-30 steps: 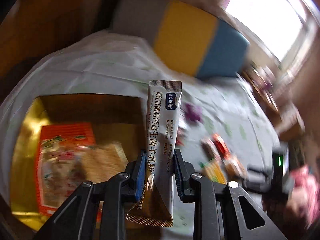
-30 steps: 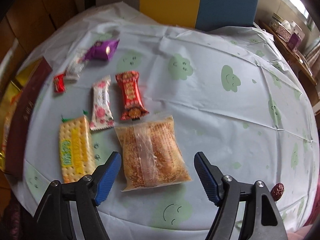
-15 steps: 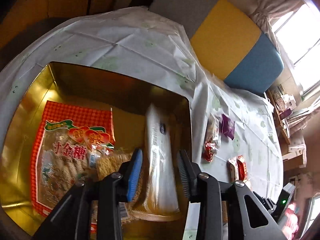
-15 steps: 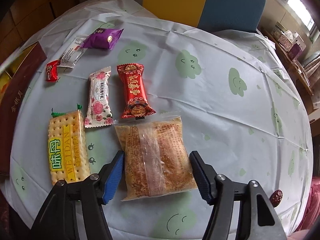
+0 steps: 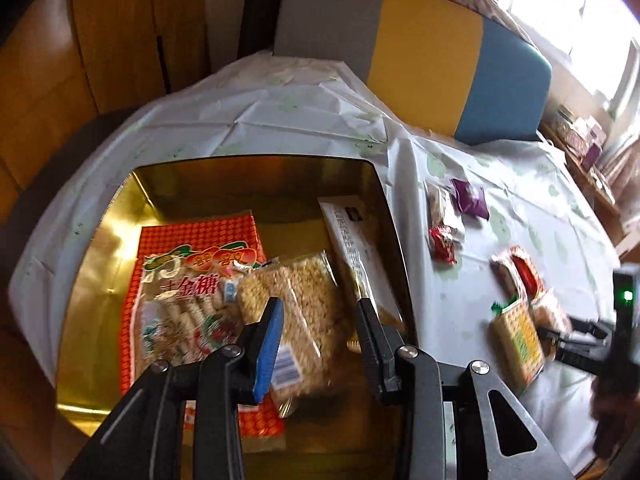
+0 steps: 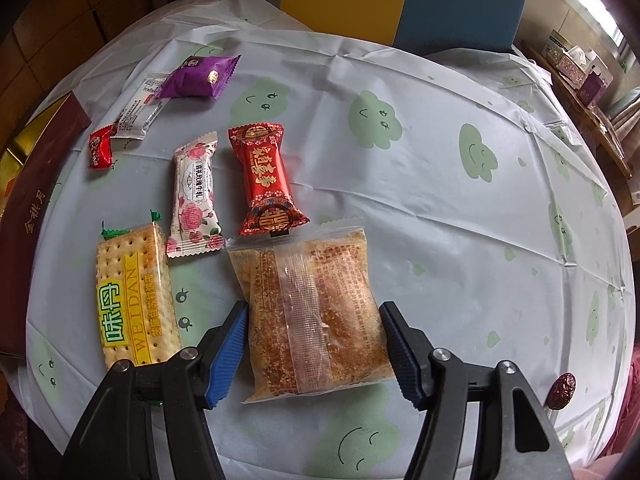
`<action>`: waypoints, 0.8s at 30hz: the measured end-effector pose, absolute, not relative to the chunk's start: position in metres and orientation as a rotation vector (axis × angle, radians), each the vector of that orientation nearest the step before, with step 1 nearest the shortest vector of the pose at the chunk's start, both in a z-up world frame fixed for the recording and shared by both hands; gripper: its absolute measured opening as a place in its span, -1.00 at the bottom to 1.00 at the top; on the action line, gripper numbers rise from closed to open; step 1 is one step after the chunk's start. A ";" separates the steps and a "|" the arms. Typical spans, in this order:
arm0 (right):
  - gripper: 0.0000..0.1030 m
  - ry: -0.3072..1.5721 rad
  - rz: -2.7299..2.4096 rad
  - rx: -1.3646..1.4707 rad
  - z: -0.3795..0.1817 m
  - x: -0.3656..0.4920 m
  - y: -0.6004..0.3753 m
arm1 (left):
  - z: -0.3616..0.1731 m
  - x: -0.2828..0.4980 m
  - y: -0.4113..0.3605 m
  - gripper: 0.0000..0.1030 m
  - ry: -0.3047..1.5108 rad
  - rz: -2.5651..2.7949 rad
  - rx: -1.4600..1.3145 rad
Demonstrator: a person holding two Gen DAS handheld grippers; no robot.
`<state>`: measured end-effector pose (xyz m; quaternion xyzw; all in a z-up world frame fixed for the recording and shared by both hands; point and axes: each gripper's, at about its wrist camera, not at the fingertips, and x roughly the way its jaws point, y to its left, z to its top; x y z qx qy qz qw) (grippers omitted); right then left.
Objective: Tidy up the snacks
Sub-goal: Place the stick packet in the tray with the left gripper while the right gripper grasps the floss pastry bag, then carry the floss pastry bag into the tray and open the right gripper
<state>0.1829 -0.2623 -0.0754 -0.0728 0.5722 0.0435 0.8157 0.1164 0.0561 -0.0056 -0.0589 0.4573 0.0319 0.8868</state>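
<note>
Left gripper (image 5: 318, 322): jaws part open and have just been opening, nothing gripped, so it is released. It hangs over the gold tin (image 5: 256, 172). The long white sachet (image 5: 356, 252) lies free in the tin just ahead and right of the tips, leaning on the tin's right wall, printed face up. Under and between the tips sits a clear bag of puffed rice cake (image 5: 296, 312); contact with the pads cannot be told. Left of the tips lies a red-orange candy bag (image 5: 192, 280), flat on the tin floor.

Right gripper (image 6: 314, 344): jaws about half open, have just been closing, now astride the clear pack of brown crispy snack (image 6: 312, 312). Pads sit just beside both long edges of the pack, and whether they are squeezing it cannot be told. The pack lies flat on the tablecloth (image 6: 440, 220), seam up.

Ahead of the right tips: a red candy (image 6: 266, 178) and a rose-print candy (image 6: 196, 196). Ahead-left: a Weidan cracker pack (image 6: 134, 300). Further ahead-left: a purple packet (image 6: 198, 78), a white packet (image 6: 138, 114) and a small red candy (image 6: 100, 152).
</note>
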 end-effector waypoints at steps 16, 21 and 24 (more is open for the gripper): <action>0.20 1.209 0.083 -0.159 -0.072 0.177 -0.257 | -0.008 0.057 0.057 0.43 0.882 0.150 0.001; 0.20 1.179 0.058 -0.111 -0.062 0.176 -0.268 | -0.010 0.046 0.065 0.48 0.873 0.181 -0.004; 0.20 1.151 0.042 -0.065 -0.054 0.175 -0.276 | -0.011 0.043 0.075 0.48 0.874 0.202 -0.022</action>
